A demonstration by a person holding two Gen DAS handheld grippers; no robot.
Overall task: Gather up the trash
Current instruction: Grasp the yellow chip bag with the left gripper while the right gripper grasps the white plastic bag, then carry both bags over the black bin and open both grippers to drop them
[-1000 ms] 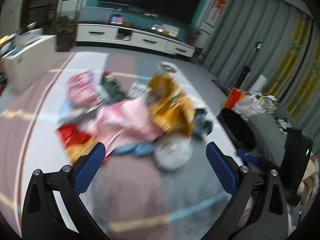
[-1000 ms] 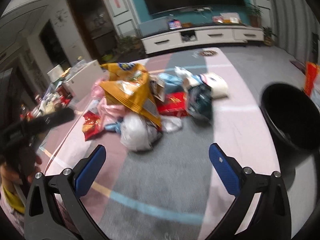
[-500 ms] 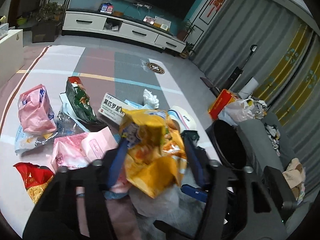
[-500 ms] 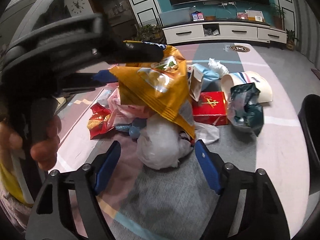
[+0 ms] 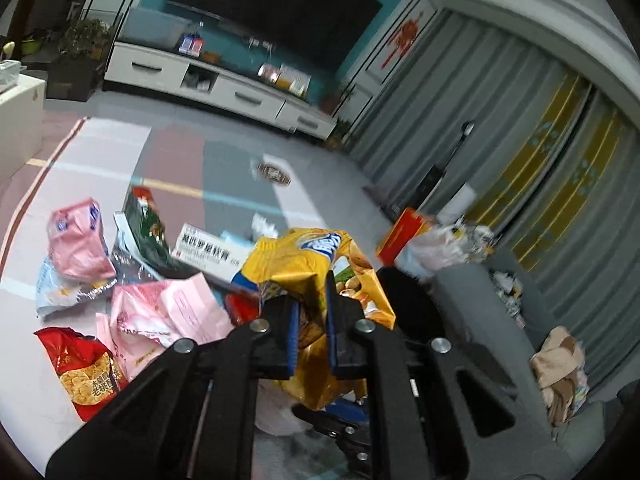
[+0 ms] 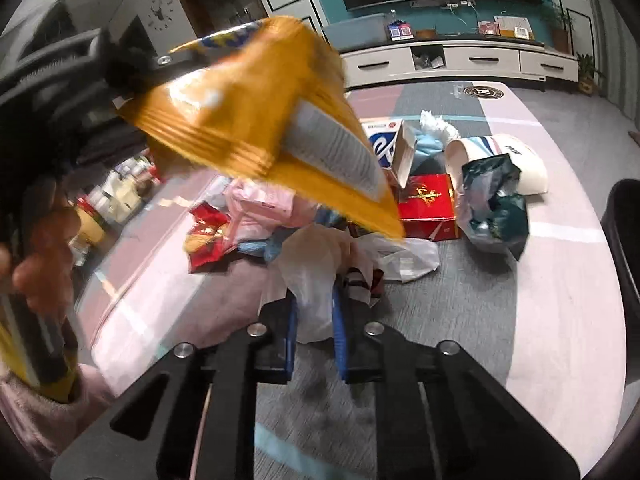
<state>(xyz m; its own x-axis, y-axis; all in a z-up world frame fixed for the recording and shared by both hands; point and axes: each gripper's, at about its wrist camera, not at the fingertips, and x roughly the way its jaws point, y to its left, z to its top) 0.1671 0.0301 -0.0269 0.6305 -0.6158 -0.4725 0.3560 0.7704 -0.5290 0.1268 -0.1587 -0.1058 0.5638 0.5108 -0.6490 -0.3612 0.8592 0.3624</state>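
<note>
My left gripper (image 5: 311, 312) is shut on a yellow chip bag (image 5: 304, 260) and holds it up off the floor; the bag also shows in the right wrist view (image 6: 256, 120), hanging at upper left. My right gripper (image 6: 314, 312) is shut on a white plastic bag (image 6: 308, 276) that lies on the floor mat. A pile of trash lies beyond: a red box (image 6: 426, 208), a dark green crumpled wrapper (image 6: 494, 208), a white paper cup (image 6: 500, 160), pink bags (image 5: 168, 312) and a red snack bag (image 5: 80, 364). A black trash bin (image 5: 412, 308) stands right of the pile.
A white medicine box (image 5: 208, 248), a green bag (image 5: 146, 220) and a pink packet (image 5: 76, 240) lie on the mat. A grey sofa (image 5: 500, 340) with clutter is at right. A white TV cabinet (image 6: 452, 60) lines the far wall. The bin rim (image 6: 624, 240) shows at right edge.
My left gripper closed on the yellow chip bag and lifted it. My right gripper moved in to the white plastic bag and closed on it.
</note>
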